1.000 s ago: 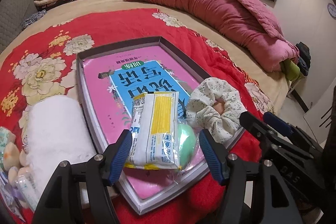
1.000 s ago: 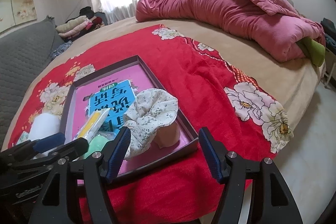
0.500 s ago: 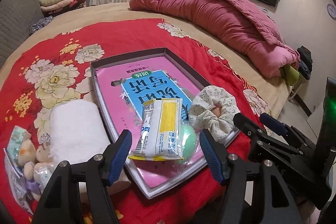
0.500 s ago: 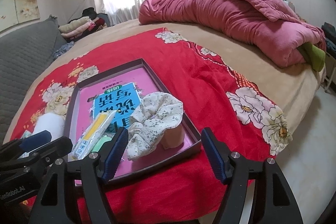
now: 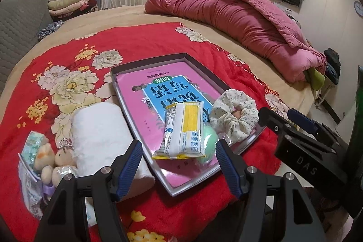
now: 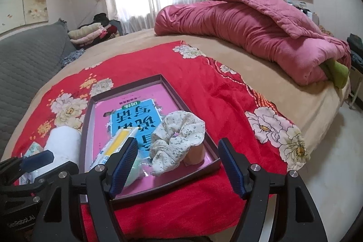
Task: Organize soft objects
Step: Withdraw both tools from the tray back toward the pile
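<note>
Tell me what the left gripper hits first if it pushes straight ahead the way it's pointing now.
Most likely the yellow-and-white packet in the tray: it lies centred between the open left gripper fingers, resting partly on a green pouch. Depth is uncertain; the tray's near rim might come first.

The left gripper [image 5: 178,163] hovers with its blue-padded fingers [image 5: 128,163] spread wide and holding nothing, while the right gripper [image 6: 178,166], just beside it on its right, hovers with fingers [image 6: 230,166] equally wide apart and nothing between them.
</note>
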{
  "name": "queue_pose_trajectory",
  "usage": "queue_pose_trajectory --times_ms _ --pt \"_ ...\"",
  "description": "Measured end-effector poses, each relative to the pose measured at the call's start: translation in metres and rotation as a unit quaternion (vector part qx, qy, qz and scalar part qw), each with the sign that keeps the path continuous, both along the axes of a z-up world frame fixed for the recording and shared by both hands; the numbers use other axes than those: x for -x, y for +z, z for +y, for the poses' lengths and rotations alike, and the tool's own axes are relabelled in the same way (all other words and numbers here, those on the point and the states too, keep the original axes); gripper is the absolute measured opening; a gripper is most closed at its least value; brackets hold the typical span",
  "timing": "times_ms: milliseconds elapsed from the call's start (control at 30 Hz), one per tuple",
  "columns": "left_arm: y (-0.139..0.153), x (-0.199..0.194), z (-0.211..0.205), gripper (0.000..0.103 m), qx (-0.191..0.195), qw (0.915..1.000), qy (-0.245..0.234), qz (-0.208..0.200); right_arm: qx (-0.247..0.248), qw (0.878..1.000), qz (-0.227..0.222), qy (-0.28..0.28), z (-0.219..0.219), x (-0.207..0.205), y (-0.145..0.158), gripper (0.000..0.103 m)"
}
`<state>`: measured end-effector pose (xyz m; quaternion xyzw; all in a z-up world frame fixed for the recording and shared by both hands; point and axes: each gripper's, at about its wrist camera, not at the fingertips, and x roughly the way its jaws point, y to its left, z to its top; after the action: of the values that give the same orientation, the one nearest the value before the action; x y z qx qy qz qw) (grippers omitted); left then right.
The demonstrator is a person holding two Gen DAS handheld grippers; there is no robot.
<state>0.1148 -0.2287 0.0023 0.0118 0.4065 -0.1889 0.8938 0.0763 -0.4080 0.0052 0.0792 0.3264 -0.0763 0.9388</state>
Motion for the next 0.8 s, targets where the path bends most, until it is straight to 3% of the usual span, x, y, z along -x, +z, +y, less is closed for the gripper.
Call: queue_pose_trajectory --times_ms 800 --pt "0.024 0.033 0.052 0.067 0.012 0.9992 0.035 -0.017 0.042 0.998 -0.028 0.046 0.053 0.026 0.032 0.076"
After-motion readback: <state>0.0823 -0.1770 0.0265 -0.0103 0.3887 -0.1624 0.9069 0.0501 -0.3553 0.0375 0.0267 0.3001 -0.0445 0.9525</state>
